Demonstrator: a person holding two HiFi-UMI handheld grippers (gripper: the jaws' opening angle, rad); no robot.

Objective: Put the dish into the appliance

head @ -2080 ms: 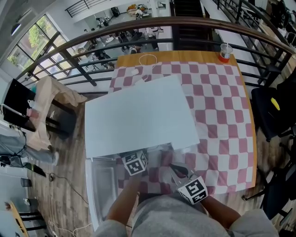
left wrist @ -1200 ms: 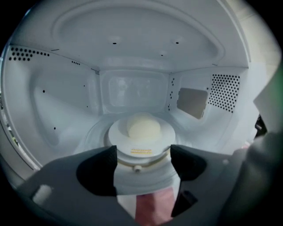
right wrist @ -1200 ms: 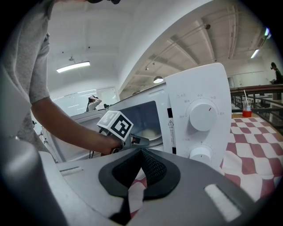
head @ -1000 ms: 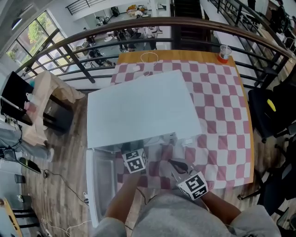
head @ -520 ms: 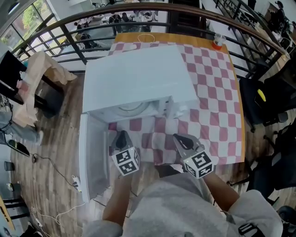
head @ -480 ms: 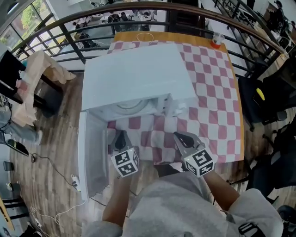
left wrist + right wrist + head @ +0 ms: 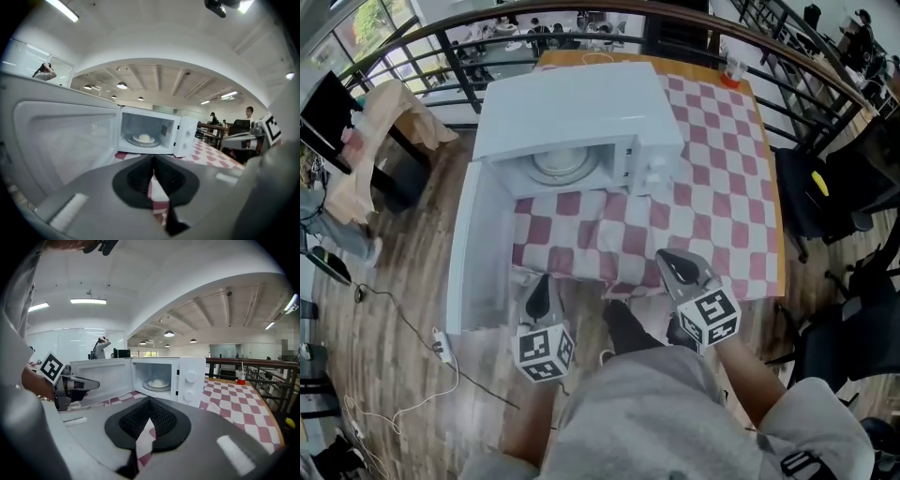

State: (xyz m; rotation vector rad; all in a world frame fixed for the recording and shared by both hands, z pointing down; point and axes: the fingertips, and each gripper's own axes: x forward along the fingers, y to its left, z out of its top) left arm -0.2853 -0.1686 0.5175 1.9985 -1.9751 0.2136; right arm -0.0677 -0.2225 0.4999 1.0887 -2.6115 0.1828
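Note:
The white microwave (image 7: pixel 581 112) stands on the checked table with its door (image 7: pixel 473 253) swung open to the left. Inside, a pale dish (image 7: pixel 144 138) rests on the glass turntable (image 7: pixel 561 161); the dish (image 7: pixel 158 382) also shows in the right gripper view. My left gripper (image 7: pixel 539 284) is shut and empty. It hovers beyond the table's near edge, beside the open door. Also shut and holding nothing, my right gripper (image 7: pixel 673 264) hangs over the near edge of the tablecloth. Both point toward the oven's mouth, well short of it.
A red-and-white checked cloth (image 7: pixel 712 178) covers the table. A cup with a red base (image 7: pixel 731 71) stands at the far right corner. A metal railing (image 7: pixel 825 84) runs behind, a black chair (image 7: pixel 825 202) is at the right, and a cable (image 7: pixel 422 337) lies on the wood floor.
Both grippers have pulled back from the microwave's mouth toward the person, past the table's near edge. The view has drawn back, and the dish now shows inside on the turntable.

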